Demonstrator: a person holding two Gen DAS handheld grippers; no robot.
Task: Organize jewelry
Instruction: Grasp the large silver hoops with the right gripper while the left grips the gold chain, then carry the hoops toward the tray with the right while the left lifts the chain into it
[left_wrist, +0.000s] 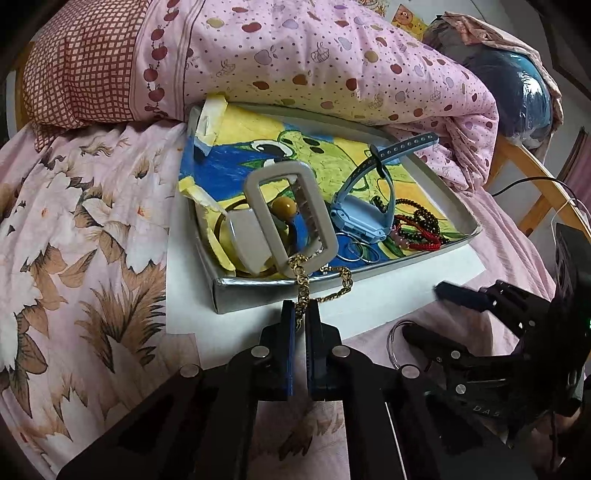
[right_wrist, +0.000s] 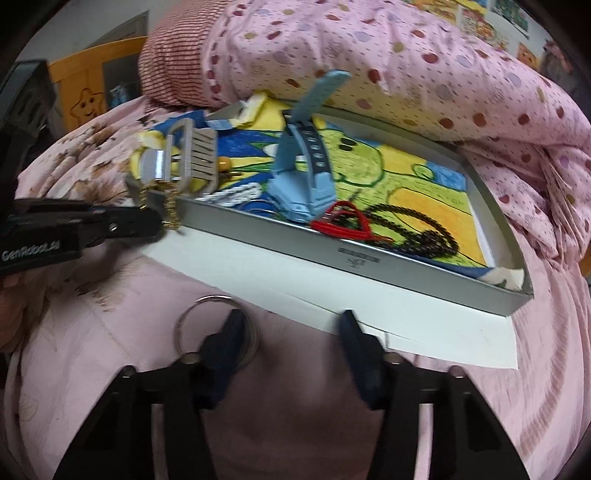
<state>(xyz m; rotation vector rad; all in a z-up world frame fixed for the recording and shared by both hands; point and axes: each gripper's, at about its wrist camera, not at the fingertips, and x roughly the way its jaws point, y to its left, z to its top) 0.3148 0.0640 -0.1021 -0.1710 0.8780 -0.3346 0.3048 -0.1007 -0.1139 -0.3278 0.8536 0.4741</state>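
A grey tray (left_wrist: 258, 291) with a colourful drawing inside lies on a white sheet on the bed. It holds a blue watch (left_wrist: 362, 218), a beige buckle (left_wrist: 291, 210), dark beads (left_wrist: 417, 214), a red cord (left_wrist: 424, 243) and thin rings (left_wrist: 354, 251). My left gripper (left_wrist: 301, 314) is shut on a gold chain (left_wrist: 304, 284) that hangs over the tray's near wall. My right gripper (right_wrist: 291, 325) is open just before the sheet's edge, with a clear bangle (right_wrist: 218, 328) lying on the bed around its left finger. The left gripper (right_wrist: 155, 221) shows at left in the right wrist view.
A pink quilt (left_wrist: 314, 62) is bunched behind the tray (right_wrist: 369, 258) and overlaps its far edge. The floral bedsheet (left_wrist: 74, 221) spreads to the left. A wooden bed frame (left_wrist: 535, 177) and a cable lie at right.
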